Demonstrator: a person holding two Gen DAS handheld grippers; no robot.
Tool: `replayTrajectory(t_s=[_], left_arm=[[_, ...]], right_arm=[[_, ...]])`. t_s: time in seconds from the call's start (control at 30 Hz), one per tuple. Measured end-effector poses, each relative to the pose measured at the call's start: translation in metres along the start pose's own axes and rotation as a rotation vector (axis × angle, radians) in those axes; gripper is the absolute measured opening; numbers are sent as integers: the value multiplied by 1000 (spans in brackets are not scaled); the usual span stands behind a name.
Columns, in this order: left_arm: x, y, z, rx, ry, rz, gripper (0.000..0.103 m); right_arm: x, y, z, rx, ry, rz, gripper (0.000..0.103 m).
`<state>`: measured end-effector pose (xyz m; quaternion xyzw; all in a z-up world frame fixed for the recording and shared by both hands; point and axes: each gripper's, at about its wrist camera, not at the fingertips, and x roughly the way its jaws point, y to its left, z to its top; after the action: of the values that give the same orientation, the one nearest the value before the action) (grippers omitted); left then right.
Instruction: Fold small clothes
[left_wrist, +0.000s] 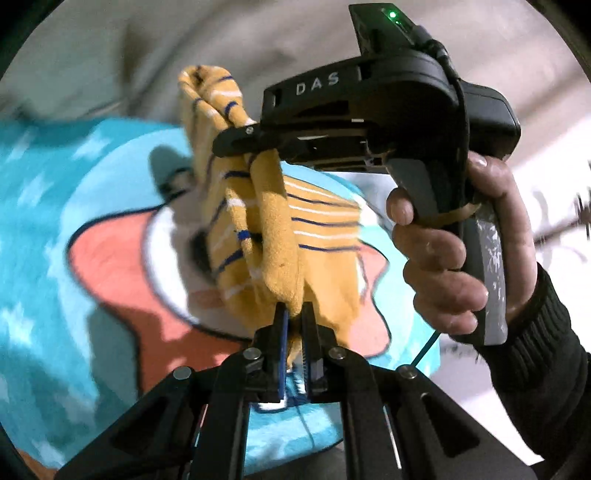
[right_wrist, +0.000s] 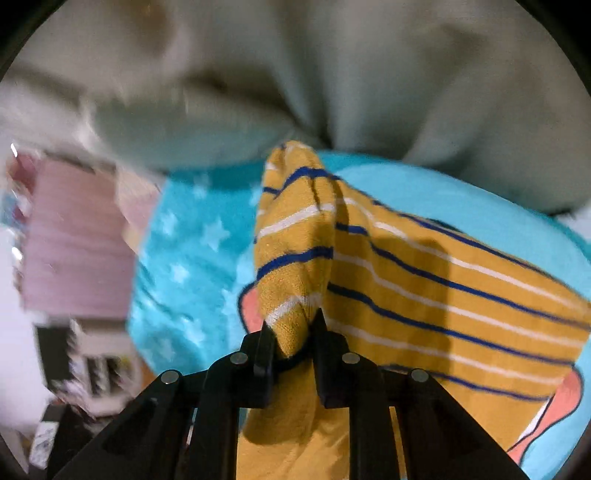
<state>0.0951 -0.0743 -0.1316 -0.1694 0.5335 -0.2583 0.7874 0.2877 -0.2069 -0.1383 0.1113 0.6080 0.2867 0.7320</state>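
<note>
Yellow striped garment (left_wrist: 273, 236): hung bunched between both grippers, lifted above turquoise star-print blanket (left_wrist: 48, 206). Left gripper (left_wrist: 294, 314): fingers clamped on one fold. Right gripper (right_wrist: 291, 325): fingers clamped on another fold, held in person's hand (left_wrist: 454, 254). Pale bedding (right_wrist: 332, 74) beyond fingertips.

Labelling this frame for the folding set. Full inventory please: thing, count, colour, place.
striped garment: 1, mustard with blue and white stripes, lifted above the blanket, pinched by both tongs
blanket: 1, turquoise with white stars and a coral-and-white print, under the garment
grey fabric: 1, pale grey, behind the blanket
pink item: 1, blurred, left in the right wrist view, cannot identify
left tongs: 1, black, shut on the garment
right tongs: 1, black, shut on the garment
right hand: 1, dark sleeve, gripping the handle
</note>
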Motion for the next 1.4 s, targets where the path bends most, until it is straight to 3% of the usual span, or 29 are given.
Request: replayTrajectory(t_s=[0.1, 0.27, 0.37, 0.5, 0.6, 0.7, 0.73, 0.77, 0.8, 0.83, 0.87, 0.97, 1.07, 1.13, 1.17, 1.2, 1.23, 1.3, 1.4], left_arm=[[25, -43, 11, 123, 59, -26, 6], [86, -98, 19, 278, 173, -50, 6], [129, -118, 19, 347, 245, -40, 6], [176, -131, 4, 438, 312, 27, 6], [201, -124, 0, 429, 362, 48, 7], [199, -117, 1, 413, 408, 36, 12], [187, -112, 2, 369, 417, -15, 17], [175, -107, 3, 343, 409, -48, 24], [163, -102, 3, 331, 396, -64, 44], [144, -94, 2, 322, 362, -71, 57], [132, -86, 5, 317, 330, -73, 57], [104, -55, 4, 253, 271, -11, 60], [102, -14, 10, 98, 273, 87, 60], [112, 24, 17, -1, 271, 119, 60], [115, 30, 19, -26, 270, 121, 60], [121, 37, 21, -48, 269, 122, 60], [128, 43, 22, -61, 271, 131, 60], [135, 47, 23, -67, 280, 135, 60], [147, 49, 24, -68, 296, 106, 60]], right_arm=[[-46, -47, -18, 80, -88, 60, 17], [-95, -136, -56, 247, -206, 66, 17], [-105, -180, -72, 321, -230, 75, 17], [-86, -235, -86, 414, -227, 111, 18], [-60, -252, -96, 445, -201, 93, 18], [-43, -266, -108, 519, -189, 109, 22], [-45, -267, -114, 546, -202, 123, 24], [-51, -265, -119, 552, -219, 121, 32], [-65, -260, -125, 543, -246, 83, 48], [-77, -254, -133, 530, -276, 33, 56], [-93, -243, -141, 520, -314, -2, 62], [-114, -214, -159, 484, -351, -11, 62], [-104, -194, -172, 470, -308, -41, 62], [-87, -185, -176, 456, -241, -84, 58], [-80, -186, -179, 449, -216, -116, 47], [-68, -181, -177, 427, -187, -186, 28], [-61, -180, -176, 407, -170, -245, 14], [-58, -178, -178, 400, -161, -327, 9], [-67, -179, -191, 450, -190, -350, 8]])
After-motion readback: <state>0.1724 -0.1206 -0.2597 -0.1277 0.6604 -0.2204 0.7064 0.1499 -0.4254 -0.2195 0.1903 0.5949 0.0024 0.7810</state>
